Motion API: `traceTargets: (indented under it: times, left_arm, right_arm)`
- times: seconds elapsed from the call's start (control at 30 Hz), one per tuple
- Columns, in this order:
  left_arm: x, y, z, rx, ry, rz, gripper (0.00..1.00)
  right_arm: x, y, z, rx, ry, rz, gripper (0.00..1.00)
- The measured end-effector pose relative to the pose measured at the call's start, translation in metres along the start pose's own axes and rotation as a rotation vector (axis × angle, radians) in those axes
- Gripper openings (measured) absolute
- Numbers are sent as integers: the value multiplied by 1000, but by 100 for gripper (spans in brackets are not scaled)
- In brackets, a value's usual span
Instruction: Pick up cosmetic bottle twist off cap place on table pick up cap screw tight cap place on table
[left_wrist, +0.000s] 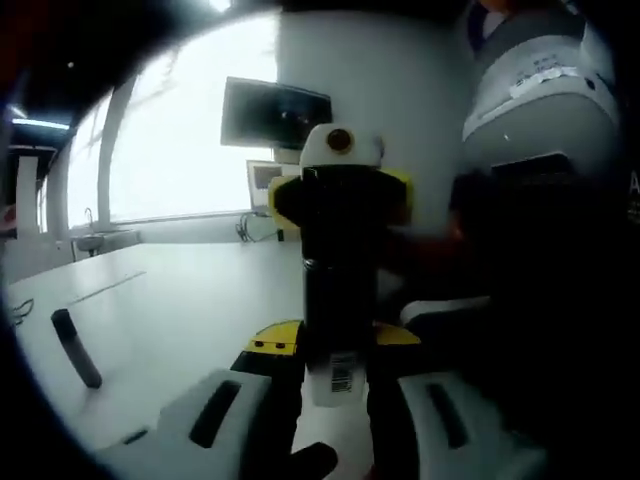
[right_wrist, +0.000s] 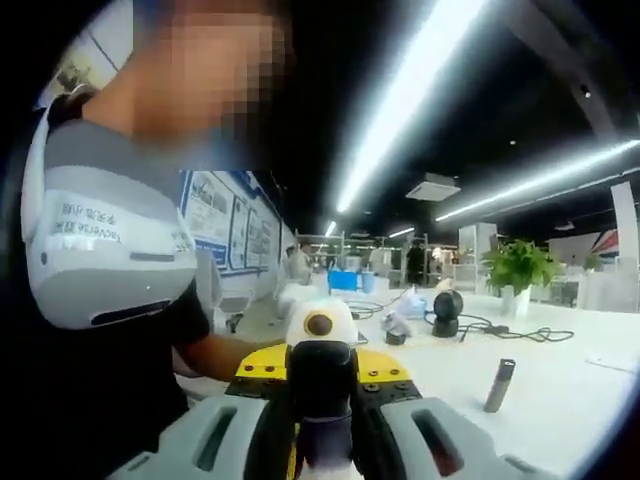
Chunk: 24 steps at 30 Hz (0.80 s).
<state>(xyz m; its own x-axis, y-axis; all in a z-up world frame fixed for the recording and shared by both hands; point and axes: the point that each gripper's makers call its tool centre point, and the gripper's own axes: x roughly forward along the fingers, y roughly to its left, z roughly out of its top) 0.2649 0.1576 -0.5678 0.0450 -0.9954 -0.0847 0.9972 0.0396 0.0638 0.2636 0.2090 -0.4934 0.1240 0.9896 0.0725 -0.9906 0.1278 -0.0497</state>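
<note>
In the left gripper view, the left tongs (left_wrist: 336, 400) pinch the pale lower end of a dark, upright cylindrical cosmetic bottle (left_wrist: 338, 310), while the right tongs (left_wrist: 340, 200), yellow and black, close around its top from the far side. In the right gripper view, the right tongs (right_wrist: 322, 425) press on the bottle's dark upper part (right_wrist: 321, 385), with the left tongs (right_wrist: 320, 345) just behind it. On the white bench (left_wrist: 170, 300) well apart lies a slim dark tube (left_wrist: 76, 347), seen standing tilted on the bench (right_wrist: 560, 385) as a grey tube (right_wrist: 498, 385).
</note>
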Motion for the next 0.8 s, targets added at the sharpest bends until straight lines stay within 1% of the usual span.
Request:
traceTargets:
  times: [0.07,0.1,0.13,0.2,0.27,0.33,0.37,0.4,0.43,0.5,0.53,0.6,0.63,0.7,0.8]
  left_arm:
    - [-1,1,0,-1,-4,11,14]
    - [-1,4,0,-8,-9,27,14]
    - [-2,6,-1,-11,-12,39,14]
    - [-4,12,-3,-21,-15,82,14]
    - [-6,17,-4,-28,-19,124,14]
    - [-8,23,-3,-36,-31,174,14]
    - [-9,26,-3,-37,-32,202,14]
    - [-10,30,-3,-34,-29,236,14]
    - [-11,34,-4,-26,-21,266,14]
    - [-12,39,-5,-28,-9,311,14]
    - [-12,40,-4,-17,-14,329,14]
    - [-12,42,-3,-30,-21,348,14]
    - [-12,44,-3,-32,-26,368,14]
    - [-12,45,-1,-35,-34,390,14]
    - [-12,48,1,-34,-42,433,14]
  right_arm:
    - [1,-1,-1,-8,1,-16,16]
    - [1,-5,0,-22,-1,-42,17]
    - [2,-5,-1,-26,-4,-51,18]
    - [1,-8,1,-5,-21,-64,24]
    - [0,-12,4,14,-41,-90,26]
    - [0,-18,4,23,-40,-133,26]
    - [0,-21,4,27,-40,-163,28]
    - [0,-21,4,29,-41,-175,29]
    - [-1,-27,1,33,-30,-221,29]
    - [1,-26,0,14,-34,-246,30]
    - [-1,-33,-1,27,-30,-295,30]
    - [-1,-37,-2,14,-40,-339,30]
    - [-3,-41,-3,23,-42,-374,30]
    - [-3,-41,-2,29,-62,-387,30]
    - [-3,-43,-2,20,-66,-430,30]
